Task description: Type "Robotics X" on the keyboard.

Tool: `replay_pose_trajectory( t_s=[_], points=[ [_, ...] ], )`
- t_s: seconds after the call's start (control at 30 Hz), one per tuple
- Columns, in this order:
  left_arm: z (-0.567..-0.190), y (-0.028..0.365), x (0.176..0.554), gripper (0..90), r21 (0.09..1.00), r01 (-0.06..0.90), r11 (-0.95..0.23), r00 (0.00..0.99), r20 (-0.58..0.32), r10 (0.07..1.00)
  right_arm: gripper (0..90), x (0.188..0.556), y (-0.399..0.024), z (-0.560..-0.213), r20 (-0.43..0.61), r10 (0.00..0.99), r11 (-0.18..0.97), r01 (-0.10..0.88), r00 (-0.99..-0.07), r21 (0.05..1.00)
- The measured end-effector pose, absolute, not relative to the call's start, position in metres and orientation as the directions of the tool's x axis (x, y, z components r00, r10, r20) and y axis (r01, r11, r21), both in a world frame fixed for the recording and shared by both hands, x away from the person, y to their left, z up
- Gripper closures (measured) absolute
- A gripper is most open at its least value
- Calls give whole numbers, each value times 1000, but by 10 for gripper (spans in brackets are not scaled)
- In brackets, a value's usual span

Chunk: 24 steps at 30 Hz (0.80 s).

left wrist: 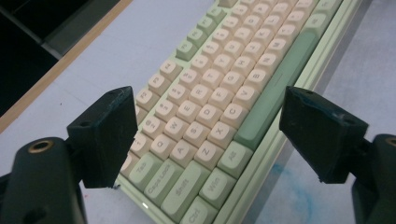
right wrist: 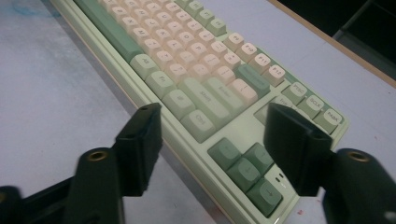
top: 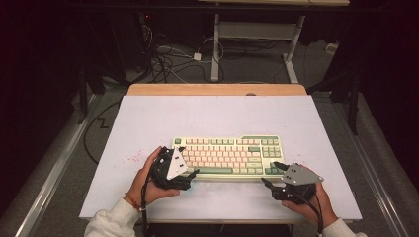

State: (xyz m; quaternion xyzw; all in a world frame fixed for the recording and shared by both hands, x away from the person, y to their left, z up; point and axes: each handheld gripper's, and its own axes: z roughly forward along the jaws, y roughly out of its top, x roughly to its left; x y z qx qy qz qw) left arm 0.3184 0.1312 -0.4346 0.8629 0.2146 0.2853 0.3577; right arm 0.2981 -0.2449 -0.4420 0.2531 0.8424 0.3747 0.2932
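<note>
Fingers (left wrist: 107, 135) of left gripper (top: 187, 173) spread wide, straddling the keyboard's (top: 228, 156) left end, not pressing it. Right gripper (top: 276, 174) fingers also released around the right end by the arrow keys. Keyboard flat, mid-table (top: 148, 118). Step looks like pre-grasp at both ends; next: clench both sides evenly, then lift level.

A lab or test room — dark around a white-topped table (top: 148, 123). Beyond the table, tangled cables (top: 170, 61) trail over grey carpet beside a white desk frame (top: 215, 49) — a workbench setup, nothing domestic.
</note>
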Motion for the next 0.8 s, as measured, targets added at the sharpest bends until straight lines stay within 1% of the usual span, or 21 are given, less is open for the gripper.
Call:
replay_pose_trajectory(
  t_s=[0.2,0.27,0.37,0.43,0.7,0.8],
  points=[
    [-439,146,314,178,741,201,-641,733,321,600,706,302,-246,-433,-245,639,573,239,-729,784],
    [-441,152,312,178,741,211,-637,727,317,610,784,304,-245,-428,-236,635,574,245,-735,781],
    [-445,159,310,178,737,227,-636,719,314,620,869,309,-241,-422,-223,635,568,251,-740,783],
    [-447,163,308,178,734,241,-635,717,306,626,900,313,-238,-419,-217,631,570,256,-744,781],
    [-455,179,301,178,721,283,-633,710,287,643,900,331,-225,-418,-198,617,590,281,-762,757],
    [-456,183,300,178,722,292,-627,706,280,650,900,337,-219,-421,-207,609,609,284,-765,741]
  ],
)
